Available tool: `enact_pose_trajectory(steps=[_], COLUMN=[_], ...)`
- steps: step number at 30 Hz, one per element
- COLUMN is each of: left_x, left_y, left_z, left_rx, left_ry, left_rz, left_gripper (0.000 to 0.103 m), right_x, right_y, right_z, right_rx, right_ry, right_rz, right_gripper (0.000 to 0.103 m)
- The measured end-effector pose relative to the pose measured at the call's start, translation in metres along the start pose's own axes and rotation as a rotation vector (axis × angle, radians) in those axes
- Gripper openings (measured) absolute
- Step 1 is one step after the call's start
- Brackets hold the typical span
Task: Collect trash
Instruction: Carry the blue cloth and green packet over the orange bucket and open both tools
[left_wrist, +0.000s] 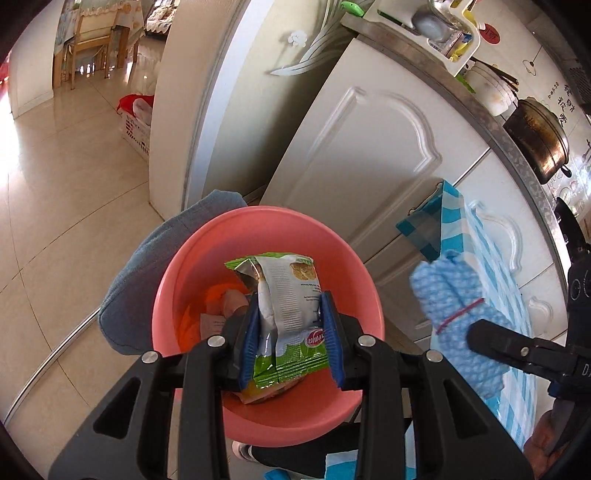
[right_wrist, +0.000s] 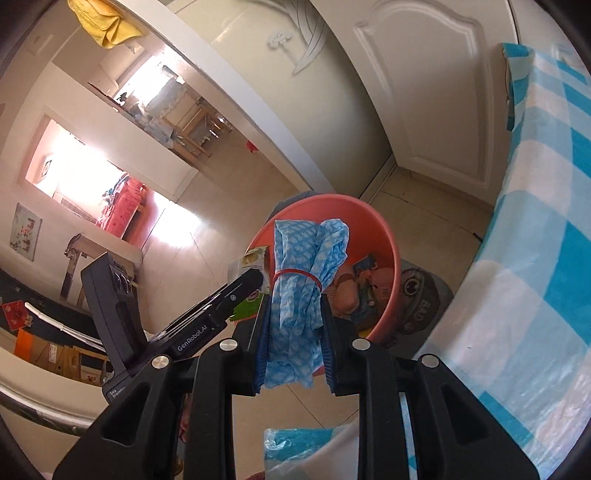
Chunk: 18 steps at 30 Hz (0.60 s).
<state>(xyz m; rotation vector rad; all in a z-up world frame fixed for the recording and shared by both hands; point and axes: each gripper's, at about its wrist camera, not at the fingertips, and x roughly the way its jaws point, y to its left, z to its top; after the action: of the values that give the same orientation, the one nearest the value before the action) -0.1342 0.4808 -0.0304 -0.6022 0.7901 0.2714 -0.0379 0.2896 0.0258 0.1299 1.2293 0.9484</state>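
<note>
A pink plastic bin stands on the floor below me, with orange and pink scraps inside. My left gripper hangs over its opening, shut on a green and silver snack wrapper. My right gripper is shut on a blue patterned cloth bundle tied with a red rubber band, held above the near rim of the same bin. That bundle and the right gripper's black finger show at the right of the left wrist view. The left gripper's black body and the wrapper appear left of the bundle.
A blue and white checked tablecloth hangs over a table edge at the right. White cabinet doors rise behind the bin, with pots on the counter above. A grey mat lies under the bin. A white basket stands on the tiled floor.
</note>
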Motion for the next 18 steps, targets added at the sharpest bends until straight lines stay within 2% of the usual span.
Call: enact_pose_trajectory(steps=[4,6,8,10,13,14,15,17,18], left_x=[0.012,0.018,0.023,0.029,0.031,0.030,0.029,0.025,0.023], left_y=[0.006,0.006,0.009,0.011,0.013,0.013,0.014,0.013,0.012], left_z=[-0.002,-0.003,-0.004,-0.005,-0.005,-0.005,-0.005,-0.003,-0.002], left_rx=[-0.012,-0.007,-0.011,-0.017,-0.021,-0.020,-0.017,-0.007,0.000], left_ry=[0.020,0.028,0.037,0.045,0.042,0.038,0.029,0.012,0.009], left_rz=[0.007,0.019,0.021,0.041,0.056,0.065,0.072,0.079,0.086], left_gripper=[0.033,0.034,0.035,0.039,0.061,0.074,0.080,0.084,0.088], right_x=[0.024,0.033,0.037,0.038,0.030,0.026,0.021,0.010,0.003], right_y=[0.004,0.004,0.004,0.004,0.006,0.007,0.008,0.008,0.008], right_z=[0.005,0.009,0.011,0.012,0.014,0.014,0.014,0.012,0.011], right_rx=[-0.007,-0.011,-0.017,-0.017,-0.027,-0.032,-0.037,-0.045,-0.054], right_ry=[0.043,0.058,0.056,0.049,0.019,0.004,-0.010,-0.046,-0.068], right_rz=[-0.026,-0.041,-0.056,-0.066,-0.072,-0.074,-0.077,-0.107,-0.126], right_gripper=[0.031,0.038,0.053,0.057,0.063,0.067,0.068,0.086,0.087])
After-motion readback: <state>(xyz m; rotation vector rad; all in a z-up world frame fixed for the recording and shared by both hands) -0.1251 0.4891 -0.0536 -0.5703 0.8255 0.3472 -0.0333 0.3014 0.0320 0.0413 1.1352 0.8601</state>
